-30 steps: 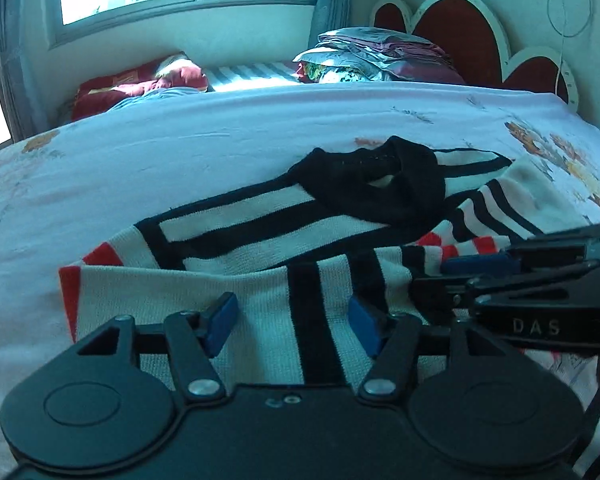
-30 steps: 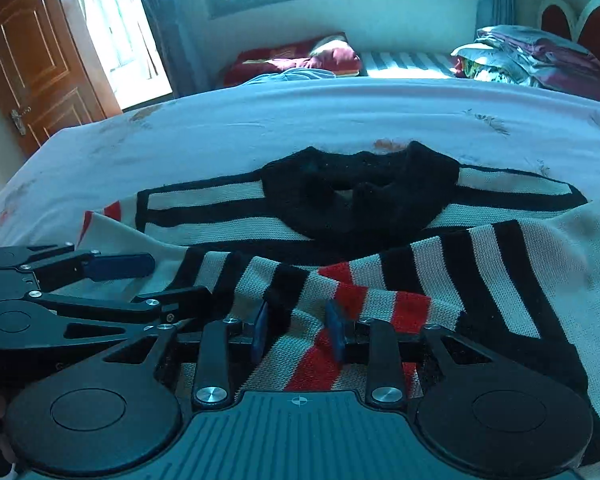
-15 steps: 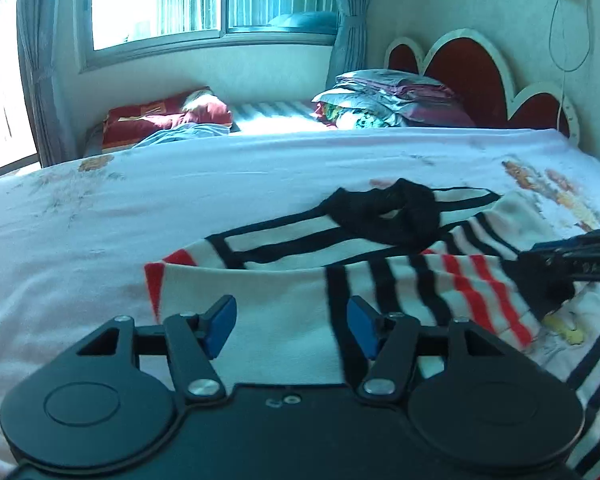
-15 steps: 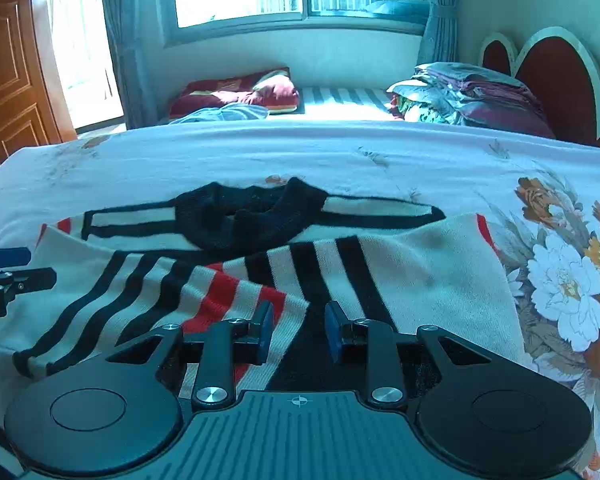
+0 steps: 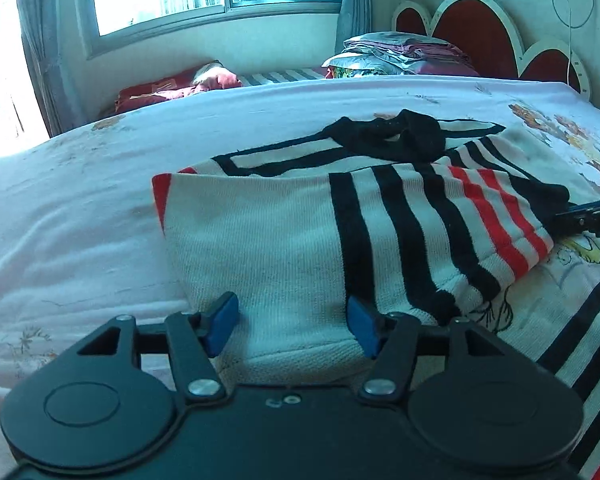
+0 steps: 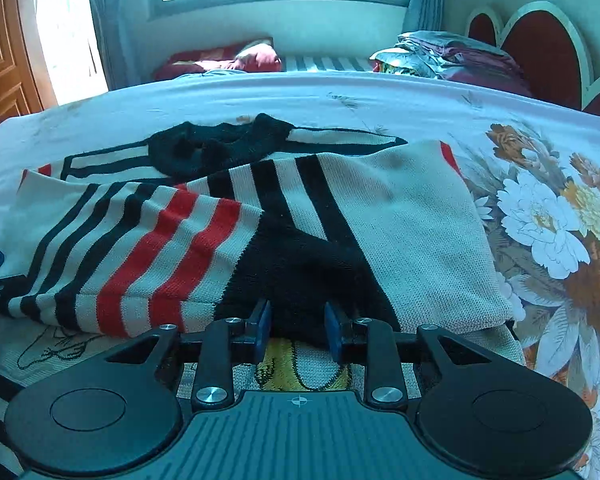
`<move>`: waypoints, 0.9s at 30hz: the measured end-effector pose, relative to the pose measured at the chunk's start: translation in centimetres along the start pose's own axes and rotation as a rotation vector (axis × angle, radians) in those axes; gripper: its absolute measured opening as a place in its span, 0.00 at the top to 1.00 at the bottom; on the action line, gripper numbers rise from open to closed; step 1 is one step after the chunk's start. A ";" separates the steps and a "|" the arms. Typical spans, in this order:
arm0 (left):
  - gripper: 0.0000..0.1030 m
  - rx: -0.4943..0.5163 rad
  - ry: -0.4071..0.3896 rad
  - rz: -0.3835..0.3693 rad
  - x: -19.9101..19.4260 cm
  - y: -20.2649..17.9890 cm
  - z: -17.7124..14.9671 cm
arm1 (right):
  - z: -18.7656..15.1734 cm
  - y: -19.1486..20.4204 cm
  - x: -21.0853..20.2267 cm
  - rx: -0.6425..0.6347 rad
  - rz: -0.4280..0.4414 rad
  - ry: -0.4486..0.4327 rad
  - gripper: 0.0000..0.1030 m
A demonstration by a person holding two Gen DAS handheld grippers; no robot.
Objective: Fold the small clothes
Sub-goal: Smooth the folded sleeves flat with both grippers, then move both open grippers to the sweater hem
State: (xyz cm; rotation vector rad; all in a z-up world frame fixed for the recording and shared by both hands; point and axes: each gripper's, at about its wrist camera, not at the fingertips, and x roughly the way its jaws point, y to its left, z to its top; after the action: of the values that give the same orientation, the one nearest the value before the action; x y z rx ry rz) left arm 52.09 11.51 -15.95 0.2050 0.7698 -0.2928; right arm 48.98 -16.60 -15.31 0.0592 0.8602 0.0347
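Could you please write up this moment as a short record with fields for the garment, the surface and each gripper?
garment: striped sweater, black collar toward the window, sleeves folded across the body
surface: floral bedsheet
left gripper: jaws wide, cream sleeve fabric between them, grip unclear
right gripper: jaws narrower, black cuff between the pads, grip unclear
background: stacked bedding by the headboard

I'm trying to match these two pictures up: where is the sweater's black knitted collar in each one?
Left wrist view: the black knitted collar lies right of centre, in the upper half, beyond the folded striped sleeve.
Right wrist view: the collar lies left of centre, upper half.
Shared landmark: the red scalloped headboard, upper right in both.
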 end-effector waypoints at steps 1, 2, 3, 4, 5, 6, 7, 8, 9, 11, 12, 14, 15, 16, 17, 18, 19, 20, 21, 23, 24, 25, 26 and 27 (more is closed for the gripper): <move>0.42 -0.005 -0.012 -0.006 -0.2 0.2 0.4 | 0.4 0.2 -0.2 -0.002 -0.004 -0.005 0.73; 0.42 -0.015 -0.030 -0.007 -0.3 0.6 0.9 | 0.8 0.1 -0.7 0.010 0.009 -0.033 0.73; 0.42 -0.021 -0.038 0.001 0.0 1.1 1.6 | 1.2 0.0 -0.9 0.030 0.026 -0.057 0.73; 0.42 -0.030 -0.035 0.010 0.6 1.7 2.3 | 1.7 -0.1 -0.8 0.047 0.029 -0.070 0.73; 0.41 -0.048 -0.033 0.014 1.3 2.5 3.1 | 2.4 -0.1 -0.3 0.054 0.012 -0.075 0.73; 0.40 -0.069 -0.030 0.014 2.1 3.4 3.8 | 2.9 -0.2 0.2 0.053 0.003 -0.077 0.73; 0.39 -0.090 -0.024 0.019 3.1 4.4 4.6 | 3.5 -0.4 1.0 0.054 -0.008 -0.075 0.73; 0.37 -0.104 -0.017 0.025 4.1 5.3 5.2 | 3.9 -0.8 1.8 0.063 -0.023 -0.063 0.73; 0.37 -0.108 -0.011 0.033 5.0 6.0 5.8 | 4.2 -1.3 2.6 0.080 -0.028 -0.040 0.73; 0.24 -0.119 0.026 0.025 7.1 7.5 6.5 | 4.2 -2.2 4.0 0.105 -0.040 -0.001 0.73; 0.20 -0.153 0.041 0.000 7.8 8.4 6.6 | 4.1 -2.7 4.0 0.120 -0.029 -0.004 0.73; 0.28 -0.204 0.042 -0.018 7.6 9.6 6.7 | 4.1 -2.6 3.2 0.110 -0.040 -0.011 0.73; 0.37 -0.198 0.024 0.004 6.7 9.6 6.7 | 4.1 -2.5 2.6 0.111 -0.042 -0.032 0.73; 0.38 -0.195 0.005 0.012 5.7 9.4 6.6 | 4.1 -2.3 1.9 0.113 -0.033 -0.050 0.73; 0.38 -0.206 -0.009 -0.013 4.6 9.0 6.4 | 4.0 -2.0 1.2 0.115 -0.016 -0.065 0.73; 0.37 -0.205 -0.024 -0.040 3.5 8.2 6.2 | 3.9 -1.6 0.8 0.116 -0.003 -0.071 0.73; 0.36 -0.191 -0.033 -0.042 2.6 7.1 5.9 | 3.8 -0.9 0.6 0.117 0.024 -0.075 0.73; 0.36 -0.173 -0.036 -0.052 1.8 5.4 5.7 | 3.7 -0.2 0.5 0.114 0.053 -0.070 0.73; 0.34 -0.158 -0.039 -0.075 1.2 3.7 5.4 | 3.5 0.8 0.6 0.101 0.067 -0.062 0.73; 0.33 -0.116 -0.026 -0.106 1.0 0.3 4.8 | 2.9 2.9 1.0 0.067 0.116 -0.047 0.73; 0.33 -0.080 -0.024 -0.102 1.1 -1.3 4.5 | 2.5 3.9 1.2 0.044 0.125 -0.044 0.73; 0.33 -0.053 -0.025 -0.087 1.2 -2.5 4.2 | 2.2 4.8 1.2 0.017 0.130 -0.047 0.73; 0.33 -0.035 -0.013 -0.073 1.6 -3.5 3.9 | 2.0 5.4 1.2 -0.003 0.140 -0.047 0.73; 0.34 -0.027 0.004 -0.060 2.0 -3.9 3.6 | 1.6 5.8 1.3 -0.021 0.141 -0.039 0.72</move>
State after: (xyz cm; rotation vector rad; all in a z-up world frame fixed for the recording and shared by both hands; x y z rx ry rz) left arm 54.47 6.47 -15.15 0.1574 0.7841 -0.3392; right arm 51.05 -10.80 -14.87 0.1001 0.8159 0.1742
